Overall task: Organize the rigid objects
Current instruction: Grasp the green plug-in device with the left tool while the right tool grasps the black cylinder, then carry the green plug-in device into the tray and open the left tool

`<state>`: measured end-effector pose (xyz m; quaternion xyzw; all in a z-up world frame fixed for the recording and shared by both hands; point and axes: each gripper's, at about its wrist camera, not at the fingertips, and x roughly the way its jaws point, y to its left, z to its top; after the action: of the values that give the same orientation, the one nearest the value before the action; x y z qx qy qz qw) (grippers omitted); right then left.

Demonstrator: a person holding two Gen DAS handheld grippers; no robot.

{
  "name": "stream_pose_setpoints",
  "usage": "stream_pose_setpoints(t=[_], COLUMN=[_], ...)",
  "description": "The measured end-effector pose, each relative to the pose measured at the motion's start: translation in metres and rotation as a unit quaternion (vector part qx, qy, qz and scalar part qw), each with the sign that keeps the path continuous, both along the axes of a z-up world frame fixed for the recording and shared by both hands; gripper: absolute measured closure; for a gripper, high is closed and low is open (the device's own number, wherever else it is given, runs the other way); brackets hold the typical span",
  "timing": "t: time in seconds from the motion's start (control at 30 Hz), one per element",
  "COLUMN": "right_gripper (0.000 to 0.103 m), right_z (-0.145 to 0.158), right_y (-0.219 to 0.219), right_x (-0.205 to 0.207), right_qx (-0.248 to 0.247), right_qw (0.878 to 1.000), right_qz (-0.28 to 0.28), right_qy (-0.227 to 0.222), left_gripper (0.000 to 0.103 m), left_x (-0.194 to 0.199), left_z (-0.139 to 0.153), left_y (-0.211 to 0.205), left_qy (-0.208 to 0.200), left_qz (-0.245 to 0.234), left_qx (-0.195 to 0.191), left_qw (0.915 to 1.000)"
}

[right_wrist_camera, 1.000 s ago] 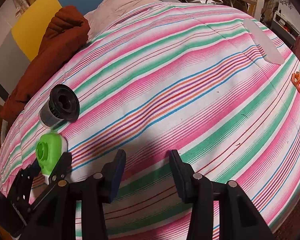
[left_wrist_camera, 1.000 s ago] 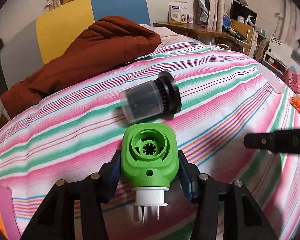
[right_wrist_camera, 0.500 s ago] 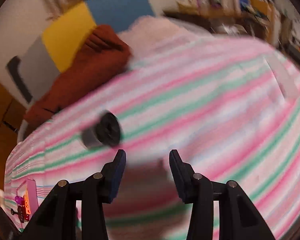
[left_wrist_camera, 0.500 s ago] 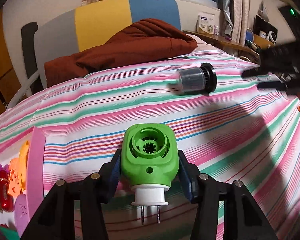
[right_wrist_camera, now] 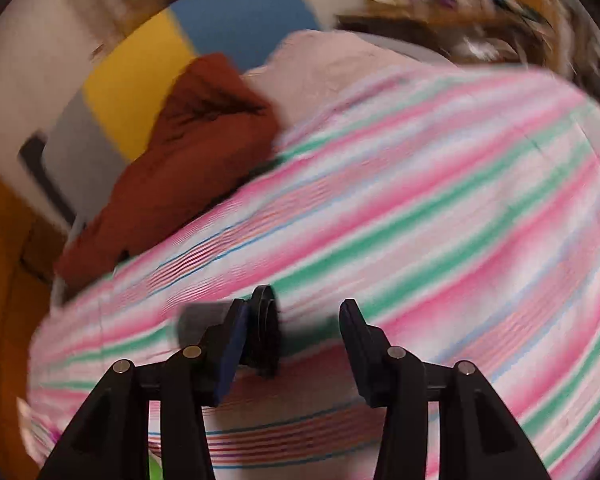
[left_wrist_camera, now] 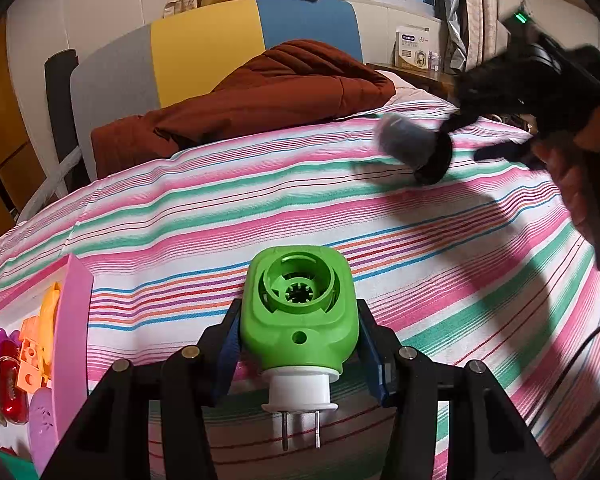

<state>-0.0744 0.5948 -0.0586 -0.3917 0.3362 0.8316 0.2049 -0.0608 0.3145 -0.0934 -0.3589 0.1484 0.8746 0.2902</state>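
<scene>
A green plug-in device (left_wrist_camera: 300,336) with a white base and two metal prongs sits between the fingers of my left gripper (left_wrist_camera: 298,312), which is shut on it above the striped bed sheet (left_wrist_camera: 220,240). A dark cylinder with a black flange (left_wrist_camera: 414,146) lies on its side farther up the bed. My right gripper (left_wrist_camera: 476,136) hovers at the flange end. In the blurred right wrist view the cylinder (right_wrist_camera: 266,328) lies just inside the left finger of that gripper (right_wrist_camera: 294,312). Its jaws are opening and the pads do not press on the cylinder.
A pink tray (left_wrist_camera: 74,320) holding several small colourful toys sits at the left edge of the bed. A rust-brown quilt (left_wrist_camera: 260,96) is heaped at the head, before a grey, yellow and blue headboard (left_wrist_camera: 204,52). A hand (left_wrist_camera: 580,168) holds the right gripper.
My left gripper carried the green device leftwards away from the cylinder, and the pink tray came into view. My right gripper swung over to the cylinder, which now lies beside its left finger.
</scene>
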Motion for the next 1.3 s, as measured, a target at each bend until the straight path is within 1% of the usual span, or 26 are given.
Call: stream_pose_setpoints(t=[0.07, 0.1, 0.13, 0.2, 0.27, 0.33, 0.4, 0.43, 0.5, 0.57, 0.63, 0.67, 0.7, 0.73, 0.8, 0.87, 0.9, 1.0, 1.07, 1.17, 1.3], right_gripper=[0.055, 0.055, 0.055, 0.055, 0.055, 0.055, 0.054, 0.054, 0.054, 0.053, 0.047, 0.042, 0.036, 0.033, 0.032, 0.032, 0.032, 0.033, 0.033, 0.033, 0.033], right_z=[-0.007, -0.012, -0.015, -0.017, -0.013, -0.004, 0.006, 0.009, 0.015, 0.023, 0.031, 0.033, 0.033, 0.036, 0.035, 0.029, 0.025, 0.01, 0.01, 0.013, 0.003], right_y=[0.014, 0.02, 0.025, 0.033, 0.038, 0.039, 0.035, 0.033, 0.026, 0.011, -0.003, -0.011, -0.02, -0.026, -0.04, -0.048, -0.05, -0.046, -0.045, -0.045, -0.046], right_x=[0.016, 0.024, 0.029, 0.041, 0.055, 0.066, 0.074, 0.074, 0.071, 0.065, 0.056, 0.051, 0.043, 0.04, 0.032, 0.023, 0.023, 0.017, 0.014, 0.008, -0.001], right_qx=[-0.026, -0.036, -0.044, -0.058, -0.061, -0.043, -0.006, 0.005, 0.022, 0.034, 0.05, 0.059, 0.07, 0.083, 0.111, 0.143, 0.148, 0.135, 0.14, 0.158, 0.158], right_qw=[0.999, 0.997, 0.996, 0.994, 0.993, 0.993, 0.993, 0.994, 0.995, 0.997, 0.998, 0.998, 0.997, 0.996, 0.992, 0.988, 0.987, 0.989, 0.988, 0.984, 0.983], right_qz=[-0.035, -0.048, -0.057, -0.076, -0.093, -0.101, -0.105, -0.104, -0.094, -0.068, -0.031, -0.01, 0.012, 0.025, 0.054, 0.055, 0.056, 0.061, 0.063, 0.086, 0.093], right_qy=[-0.022, -0.039, -0.046, -0.056, -0.048, -0.042, -0.047, -0.046, -0.032, -0.002, 0.025, 0.036, 0.037, 0.033, 0.02, 0.0, -0.004, -0.01, 0.0, 0.016, -0.004], left_gripper=[0.05, 0.05, 0.05, 0.05, 0.05, 0.05, 0.05, 0.05, 0.05, 0.05, 0.05, 0.05, 0.05, 0.05, 0.05, 0.05, 0.05, 0.05, 0.05, 0.05, 0.05], left_x=[-0.001, -0.001, 0.0, -0.001, -0.001, -0.001, -0.001, 0.0, 0.0, 0.0, 0.0, 0.0, 0.0, 0.0, 0.0, 0.0, 0.0, 0.0, 0.0, 0.0, 0.0], left_z=[0.0, 0.0, 0.0, 0.0, 0.0, 0.0, 0.0, 0.0, 0.0, 0.0, 0.0, 0.0, 0.0, 0.0, 0.0, 0.0, 0.0, 0.0, 0.0, 0.0, 0.0], left_y=[-0.001, -0.001, -0.001, -0.001, -0.002, -0.001, -0.001, -0.002, -0.002, -0.002, -0.002, -0.002, -0.002, -0.002, -0.002, -0.002, -0.002, -0.002, -0.002, -0.002, -0.002], left_qy=[-0.002, -0.002, -0.002, -0.003, -0.004, -0.004, -0.003, -0.003, -0.004, -0.004, -0.004, -0.004, -0.004, -0.004, -0.004, -0.004, -0.004, -0.004, -0.004, -0.005, -0.005], left_qz=[0.0, 0.0, 0.0, 0.0, 0.0, 0.0, 0.0, 0.0, 0.0, 0.0, 0.0, 0.0, 0.0, 0.0, 0.0, 0.0, 0.0, 0.0, 0.0, 0.0, 0.0], left_qx=[0.003, 0.003, 0.003, 0.004, 0.005, 0.005, 0.004, 0.005, 0.005, 0.005, 0.005, 0.005, 0.005, 0.005, 0.006, 0.006, 0.007, 0.007, 0.007, 0.008, 0.008], left_qw=[1.0, 1.0, 1.0, 1.0, 1.0, 1.0, 1.0, 1.0, 1.0, 1.0, 1.0, 1.0, 1.0, 1.0, 1.0, 1.0, 1.0, 1.0, 1.0, 1.0, 1.0])
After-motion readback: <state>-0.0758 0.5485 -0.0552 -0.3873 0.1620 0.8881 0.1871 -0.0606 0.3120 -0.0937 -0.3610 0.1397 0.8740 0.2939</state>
